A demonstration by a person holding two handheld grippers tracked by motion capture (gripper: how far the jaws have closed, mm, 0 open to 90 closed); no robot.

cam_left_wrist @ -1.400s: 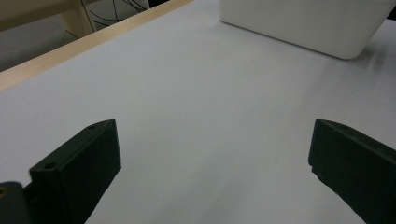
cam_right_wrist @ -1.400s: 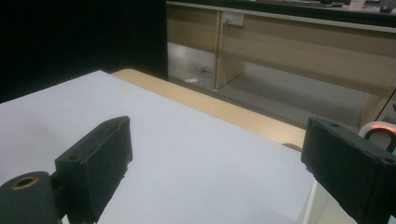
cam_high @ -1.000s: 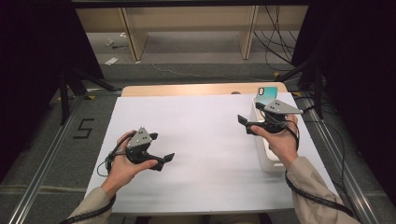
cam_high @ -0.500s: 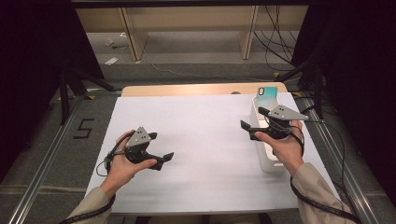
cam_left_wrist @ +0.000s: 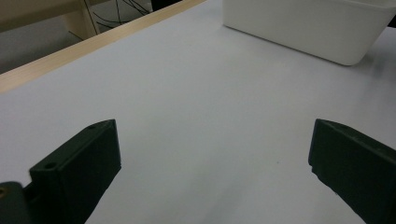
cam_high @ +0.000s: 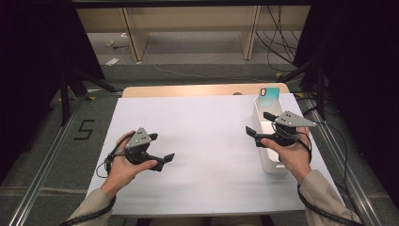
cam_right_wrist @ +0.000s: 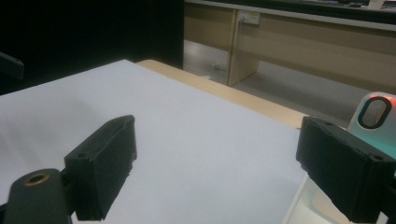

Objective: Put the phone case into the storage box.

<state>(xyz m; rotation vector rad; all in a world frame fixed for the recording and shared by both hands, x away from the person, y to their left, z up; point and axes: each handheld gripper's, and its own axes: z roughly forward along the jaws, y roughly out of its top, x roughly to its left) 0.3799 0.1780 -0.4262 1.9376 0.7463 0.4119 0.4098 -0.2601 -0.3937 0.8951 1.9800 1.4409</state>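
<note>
My left gripper (cam_high: pixel 161 147) is held low over the left part of the white table cover (cam_high: pixel 211 179), open and empty. In the left gripper view its jaws (cam_left_wrist: pixel 210 172) stand wide apart over bare cover, facing a white bin (cam_left_wrist: pixel 308 28). My right gripper (cam_high: pixel 259 123) hovers open and empty at the left wall of that long narrow bin (cam_high: pixel 269 164) on the table's right side. A teal phone case (cam_high: pixel 269 96) stands upright at the bin's far end. Beyond the right jaw in the right gripper view (cam_right_wrist: pixel 215 168), the phone case (cam_right_wrist: pixel 376 116) shows its camera cut-out.
A strip of wooden tabletop (cam_high: pixel 188 90) runs along the far edge of the cover. Beyond it are wooden shelf legs (cam_high: pixel 134 42) and cables on the floor. A metal rail (cam_high: pixel 42 174) and a floor marking "5" (cam_high: pixel 84 129) lie left of the table.
My right gripper has drifted a little toward the person along the bin's left wall, still open. The left gripper has hardly moved.
</note>
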